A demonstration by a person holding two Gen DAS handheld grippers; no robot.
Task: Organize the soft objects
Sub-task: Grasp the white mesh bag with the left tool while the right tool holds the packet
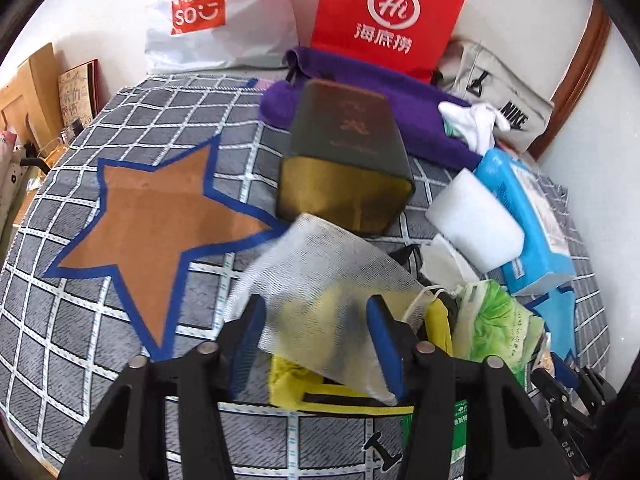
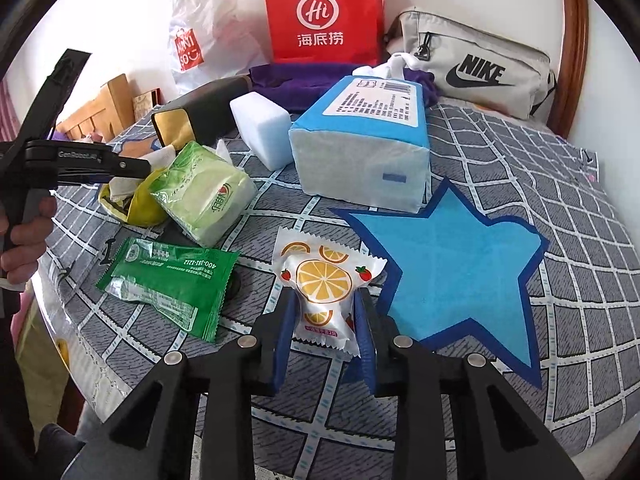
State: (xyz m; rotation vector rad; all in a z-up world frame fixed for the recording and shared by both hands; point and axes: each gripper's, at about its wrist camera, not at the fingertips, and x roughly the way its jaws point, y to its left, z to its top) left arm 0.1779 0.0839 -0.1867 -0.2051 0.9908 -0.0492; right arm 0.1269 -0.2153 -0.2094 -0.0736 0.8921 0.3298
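Note:
In the left wrist view my left gripper (image 1: pixel 316 336) is shut on a white mesh bag (image 1: pixel 328 280), which hangs blurred between the blue pads just above a yellow pouch (image 1: pixel 296 384). A brown star patch (image 1: pixel 152 216) lies to its left on the checked cloth. In the right wrist view my right gripper (image 2: pixel 326 320) is shut on a white snack packet (image 2: pixel 324 280) printed with orange slices. Just right of it lies a blue star patch (image 2: pixel 456 264). The left gripper (image 2: pixel 132 168), held by a hand, reaches in from the left over the yellow pouch (image 2: pixel 140 204).
A green tissue pack (image 2: pixel 208 192), a green sachet (image 2: pixel 168 280), a blue tissue pack (image 2: pixel 360 140) and a white foam block (image 2: pixel 260 128) crowd the middle. Behind them are a dark box (image 1: pixel 348 152), a purple towel (image 1: pixel 400 92), a red bag (image 2: pixel 324 12) and a Nike pouch (image 2: pixel 476 68).

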